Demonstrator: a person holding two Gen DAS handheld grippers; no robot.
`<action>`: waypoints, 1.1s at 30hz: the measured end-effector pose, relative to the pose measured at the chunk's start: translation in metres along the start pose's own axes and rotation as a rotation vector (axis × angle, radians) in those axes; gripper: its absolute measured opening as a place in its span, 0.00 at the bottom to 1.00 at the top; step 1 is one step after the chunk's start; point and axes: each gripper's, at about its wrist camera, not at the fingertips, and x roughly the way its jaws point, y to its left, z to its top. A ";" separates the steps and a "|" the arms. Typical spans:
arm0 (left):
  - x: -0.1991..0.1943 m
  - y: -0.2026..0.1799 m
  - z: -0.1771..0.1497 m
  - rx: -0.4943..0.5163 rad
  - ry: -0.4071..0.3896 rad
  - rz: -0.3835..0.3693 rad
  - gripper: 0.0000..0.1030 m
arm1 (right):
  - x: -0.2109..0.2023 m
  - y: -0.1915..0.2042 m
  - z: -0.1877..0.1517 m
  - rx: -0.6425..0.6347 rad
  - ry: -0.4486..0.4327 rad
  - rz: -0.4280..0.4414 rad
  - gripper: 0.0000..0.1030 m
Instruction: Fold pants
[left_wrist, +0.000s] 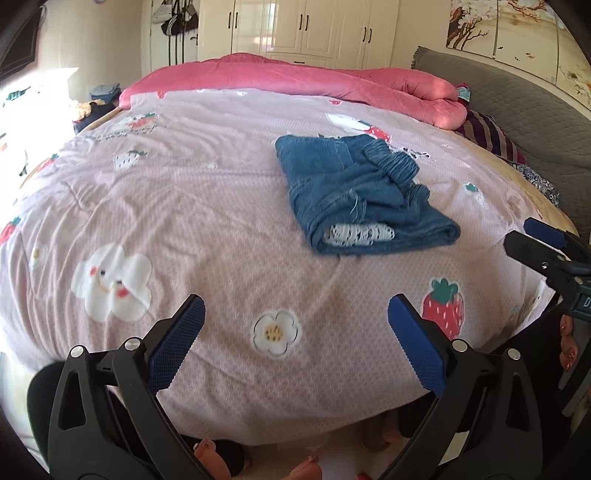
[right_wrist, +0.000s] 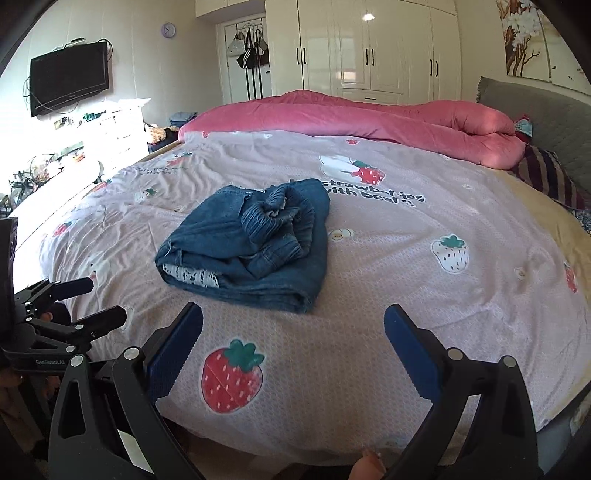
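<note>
Folded pants (right_wrist: 245, 245) lying on the bedspread (right_wrist: 406, 280), roughly mid-bed. Behind the pants, a rolled quilt (right_wrist: 354, 118) across the far side, with a wardrobe (right_wrist: 369, 48) beyond it. Right of the pants, a striped pillow (right_wrist: 546, 177) against the headboard (right_wrist: 539, 110). Nearer than the pants, over the bed's front edge, left gripper (left_wrist: 295, 341) and right gripper (right_wrist: 293, 345), both with jaws spread, touching nothing.

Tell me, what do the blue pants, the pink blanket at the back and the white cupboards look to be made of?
Pants: likely denim, a matte blue weave with visible seams, a ribbed waistband and white lace trim.
Pink blanket: probably plush fleece or velvet, with a soft, faintly shiny nap and thick puffy folds.
Cupboards: glossy white panels that reflect light, perhaps lacquered wood or laminate; the handles are dark.
</note>
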 end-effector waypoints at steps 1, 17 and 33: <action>0.000 0.001 -0.002 0.000 0.002 0.003 0.91 | -0.001 -0.001 -0.002 0.009 0.000 0.000 0.96; 0.000 -0.003 -0.016 -0.014 0.018 -0.008 0.91 | 0.009 -0.014 -0.020 0.113 0.053 0.008 0.96; 0.003 -0.003 -0.016 -0.015 0.016 0.010 0.91 | 0.018 -0.009 -0.020 0.077 0.074 0.002 0.96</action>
